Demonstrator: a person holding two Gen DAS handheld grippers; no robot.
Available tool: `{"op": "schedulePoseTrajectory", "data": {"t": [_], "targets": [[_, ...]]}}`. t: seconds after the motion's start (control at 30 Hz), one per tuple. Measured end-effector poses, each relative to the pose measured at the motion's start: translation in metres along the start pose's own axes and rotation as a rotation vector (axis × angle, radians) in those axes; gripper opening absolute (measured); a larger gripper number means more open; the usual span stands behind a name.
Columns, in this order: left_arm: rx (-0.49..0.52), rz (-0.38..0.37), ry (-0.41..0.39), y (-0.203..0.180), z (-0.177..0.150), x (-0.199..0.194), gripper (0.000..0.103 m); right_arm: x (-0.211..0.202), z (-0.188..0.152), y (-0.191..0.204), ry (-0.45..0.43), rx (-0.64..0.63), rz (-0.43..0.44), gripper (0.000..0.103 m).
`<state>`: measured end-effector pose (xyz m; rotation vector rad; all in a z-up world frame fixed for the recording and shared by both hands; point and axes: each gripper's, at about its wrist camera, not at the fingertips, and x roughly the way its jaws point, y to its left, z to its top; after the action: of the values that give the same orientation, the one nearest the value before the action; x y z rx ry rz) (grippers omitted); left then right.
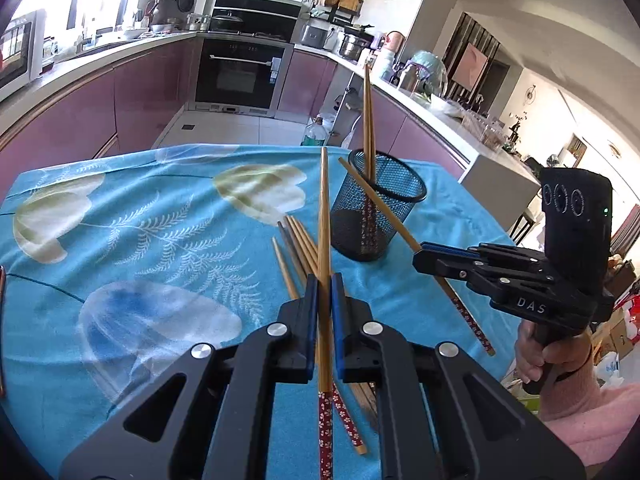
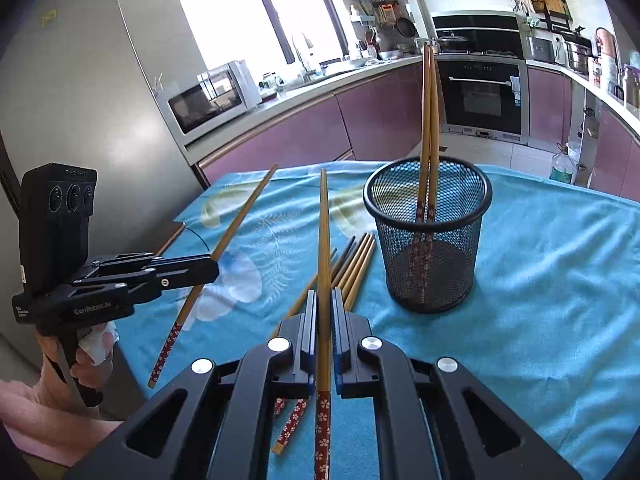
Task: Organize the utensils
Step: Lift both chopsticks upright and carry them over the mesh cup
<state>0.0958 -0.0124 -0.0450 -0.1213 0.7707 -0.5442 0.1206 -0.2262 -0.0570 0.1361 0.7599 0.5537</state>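
A black mesh cup (image 1: 376, 204) (image 2: 428, 236) stands upright on the blue cloth with two wooden chopsticks (image 1: 368, 120) (image 2: 428, 120) in it. My left gripper (image 1: 324, 280) (image 2: 216, 268) is shut on a chopstick (image 1: 324, 216) (image 2: 240, 220), held above the cloth left of the cup. My right gripper (image 2: 324, 294) (image 1: 418, 254) is shut on another chopstick (image 2: 324, 240) (image 1: 380, 204), its tip near the cup's rim. Several loose chopsticks (image 1: 298, 248) (image 2: 356, 264) lie on the cloth between the grippers and the cup.
The table with the blue floral cloth (image 1: 120, 240) (image 2: 560, 280) ends at a far edge with kitchen floor beyond. A plastic bottle (image 1: 316, 132) stands on the floor. Purple cabinets and an oven (image 1: 240, 72) line the back. A fridge (image 2: 100, 100) stands left.
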Motion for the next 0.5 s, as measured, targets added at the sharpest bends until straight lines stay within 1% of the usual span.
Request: {"op": "schedulePoseTrajectory", "data": {"t": [0.2,0.3,0.37,0.5], "targets": [[0.012,-0.016,-0.033,-0.009,0.009,-0.011,0.007,-0.012,0.002,-0.003,-0.035,0.001,0.038,0.006],[0.015,-0.017,-0.029,-0.014,0.011,-0.01,0.007,-0.014,0.004,-0.003,-0.045,0.008,0.056,0.006],[0.012,-0.022,-0.02,-0.016,0.011,-0.007,0.007,-0.017,0.004,-0.002,-0.058,0.008,0.089,0.006],[0.007,-0.028,-0.003,-0.019,0.01,0.003,0.007,-0.022,0.005,-0.004,-0.077,0.01,0.099,0.006]]}}
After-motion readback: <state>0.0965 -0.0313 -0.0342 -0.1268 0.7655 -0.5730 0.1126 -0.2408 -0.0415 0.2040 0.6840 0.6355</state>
